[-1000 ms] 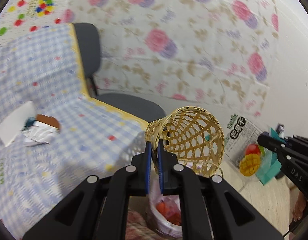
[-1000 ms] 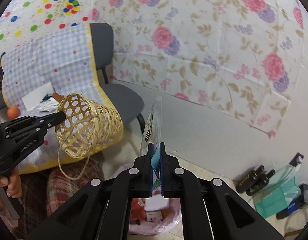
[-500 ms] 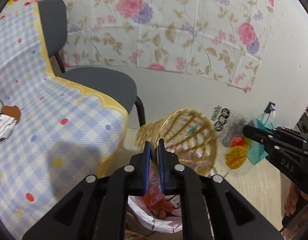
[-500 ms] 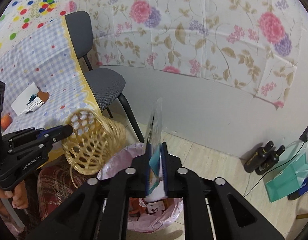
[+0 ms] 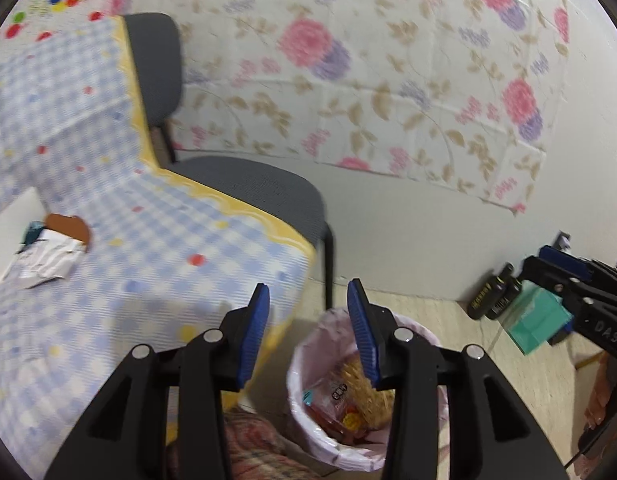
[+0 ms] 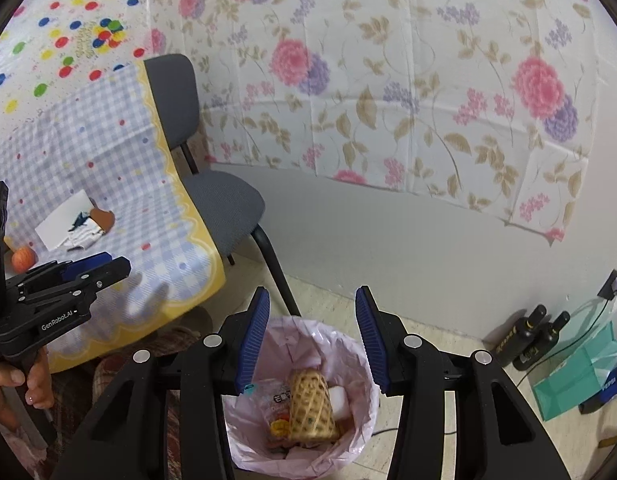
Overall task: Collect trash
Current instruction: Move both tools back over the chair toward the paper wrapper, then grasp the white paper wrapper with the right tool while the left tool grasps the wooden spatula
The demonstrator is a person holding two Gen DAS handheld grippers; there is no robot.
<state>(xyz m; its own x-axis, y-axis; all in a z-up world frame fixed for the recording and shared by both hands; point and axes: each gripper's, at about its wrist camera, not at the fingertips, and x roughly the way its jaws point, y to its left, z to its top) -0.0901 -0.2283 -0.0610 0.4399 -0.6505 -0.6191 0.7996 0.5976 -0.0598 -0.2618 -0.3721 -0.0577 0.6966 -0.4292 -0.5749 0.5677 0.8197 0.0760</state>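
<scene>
Left gripper spread wide, empty | right gripper spread wide, empty | wicker basket inside pink-lined bin, lower centre | checked tablecloth left; floral wall sheet above.

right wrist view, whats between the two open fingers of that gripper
In the right wrist view, the pink-lined trash bin shows in the gap of the right gripper, with the woven basket and a snack wrapper lying inside it. Nothing is gripped.

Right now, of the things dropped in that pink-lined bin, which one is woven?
The straw basket, lying in the bin with its narrow end up. Beside it are a white lump and printed snack wrappers, none of them woven.
</scene>
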